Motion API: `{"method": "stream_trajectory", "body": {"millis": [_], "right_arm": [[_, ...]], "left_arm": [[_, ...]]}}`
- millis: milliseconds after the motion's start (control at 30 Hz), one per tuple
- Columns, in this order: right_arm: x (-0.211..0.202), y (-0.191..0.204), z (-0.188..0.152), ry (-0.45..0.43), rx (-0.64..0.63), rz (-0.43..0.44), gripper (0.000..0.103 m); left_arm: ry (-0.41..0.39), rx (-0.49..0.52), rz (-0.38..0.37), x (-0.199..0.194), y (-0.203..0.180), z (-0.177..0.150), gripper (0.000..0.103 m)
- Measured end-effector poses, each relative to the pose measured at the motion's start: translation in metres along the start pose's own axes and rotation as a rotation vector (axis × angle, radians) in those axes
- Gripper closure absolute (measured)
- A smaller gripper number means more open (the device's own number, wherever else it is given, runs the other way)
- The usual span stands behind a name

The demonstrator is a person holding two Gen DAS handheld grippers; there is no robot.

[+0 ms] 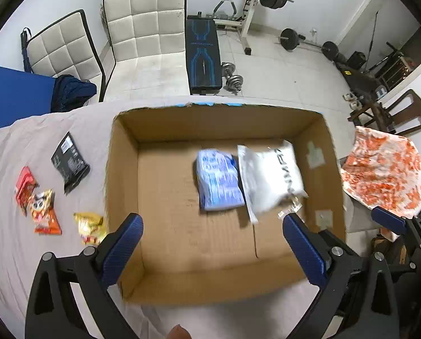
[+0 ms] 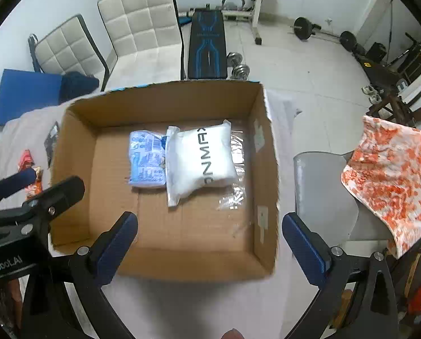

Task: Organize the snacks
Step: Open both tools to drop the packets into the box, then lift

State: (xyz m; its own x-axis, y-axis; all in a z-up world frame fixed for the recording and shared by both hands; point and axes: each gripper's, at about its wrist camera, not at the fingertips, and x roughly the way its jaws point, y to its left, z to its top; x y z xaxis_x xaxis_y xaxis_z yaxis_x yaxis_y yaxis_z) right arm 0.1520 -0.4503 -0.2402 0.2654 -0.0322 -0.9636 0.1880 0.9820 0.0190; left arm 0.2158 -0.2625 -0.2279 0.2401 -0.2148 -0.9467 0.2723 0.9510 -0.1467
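An open cardboard box (image 1: 123, 186) (image 2: 75, 186) sits on a cloth-covered table. On its floor lie a blue-and-white packet (image 1: 219, 180) (image 2: 147, 162) and, touching it on the right, a white pouch with black letters (image 1: 269, 178) (image 2: 202, 158). My left gripper (image 1: 212, 238) hangs open above the box's near half, nothing between its fingers. My right gripper (image 2: 209, 237) is open too, above the box's near right corner. On the cloth left of the box lie a black packet (image 1: 70, 162), a red packet (image 1: 25, 186), an orange packet (image 1: 43, 212) and a yellow packet (image 1: 90, 227).
Two white padded chairs (image 1: 142, 31) stand behind the table, beside a blue pad (image 1: 15, 96). A weight bench (image 1: 203, 56) and dumbbells (image 1: 231, 77) lie on the tiled floor beyond. An orange-patterned cloth (image 2: 391, 178) drapes a grey chair (image 2: 323, 197) to the right.
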Motion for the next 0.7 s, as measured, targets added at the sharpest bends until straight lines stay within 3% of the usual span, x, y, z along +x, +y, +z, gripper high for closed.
{"method": "stream_trajectory", "body": {"millis": [367,700], "right_arm": [[-0.104,0.008,-0.06,-0.119,0.022,-0.036,0.0],[-0.161,0.028,-0.08,-0.161,0.057,-0.016,0.0]], "left_arm": [[-0.077,-0.002,-0.026,-0.076,-0.003,-0.043,0.002],[-0.138,0.043,-0.091,-0.13,0.007,-0.058,0.002]]}}
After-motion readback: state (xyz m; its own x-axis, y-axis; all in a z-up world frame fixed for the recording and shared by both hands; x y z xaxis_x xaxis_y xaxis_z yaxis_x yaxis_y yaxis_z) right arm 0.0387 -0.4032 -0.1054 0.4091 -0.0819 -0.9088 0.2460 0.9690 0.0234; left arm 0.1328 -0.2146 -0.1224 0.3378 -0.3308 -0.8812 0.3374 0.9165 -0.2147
